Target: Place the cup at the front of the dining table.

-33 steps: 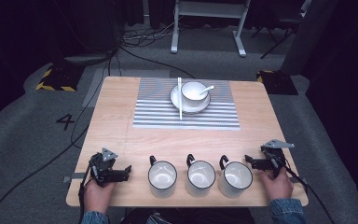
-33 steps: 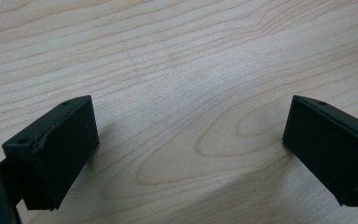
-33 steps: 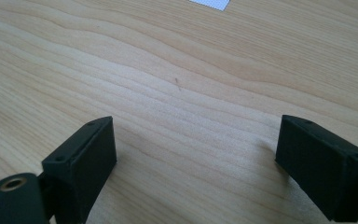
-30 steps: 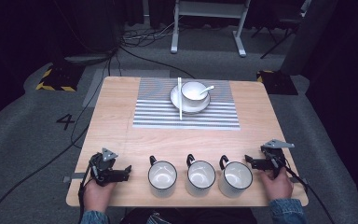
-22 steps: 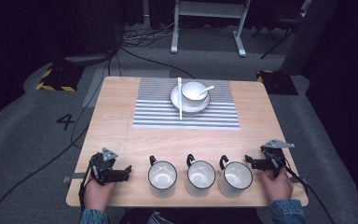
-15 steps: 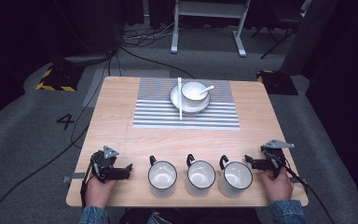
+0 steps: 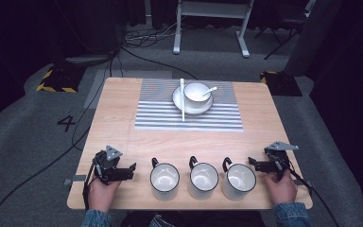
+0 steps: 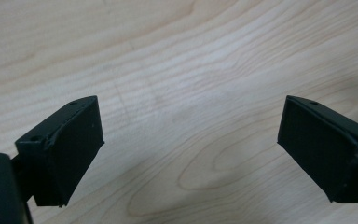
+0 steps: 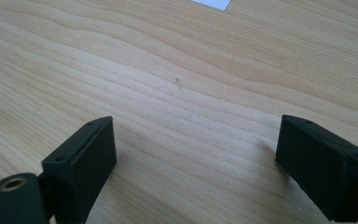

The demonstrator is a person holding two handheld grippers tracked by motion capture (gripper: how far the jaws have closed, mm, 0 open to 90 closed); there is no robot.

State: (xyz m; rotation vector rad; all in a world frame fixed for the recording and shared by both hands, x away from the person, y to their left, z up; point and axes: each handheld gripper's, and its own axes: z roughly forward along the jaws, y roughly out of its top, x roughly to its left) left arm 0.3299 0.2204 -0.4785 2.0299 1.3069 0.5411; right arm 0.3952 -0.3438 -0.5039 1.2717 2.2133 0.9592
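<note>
Three white mugs with dark rims stand in a row near the table's front edge: left mug (image 7: 164, 180), middle mug (image 7: 203, 179), right mug (image 7: 238, 180). My left gripper (image 7: 130, 170) rests on the wood left of the row, jaws pointing at the left mug. The left gripper (image 8: 191, 154) is open over bare wood. My right gripper (image 7: 254, 163) sits just right of the right mug, jaws pointing left. The right gripper (image 9: 196, 163) is open too, with only wood between its jaws.
At the back of the table lies a grey striped mat (image 7: 189, 116). On it is a white plate (image 7: 177, 99) holding a bowl (image 7: 196, 92) with a spoon (image 7: 210, 90). White chopsticks (image 7: 182, 100) lie across the plate's left side. Bare wood separates the mat from the mugs.
</note>
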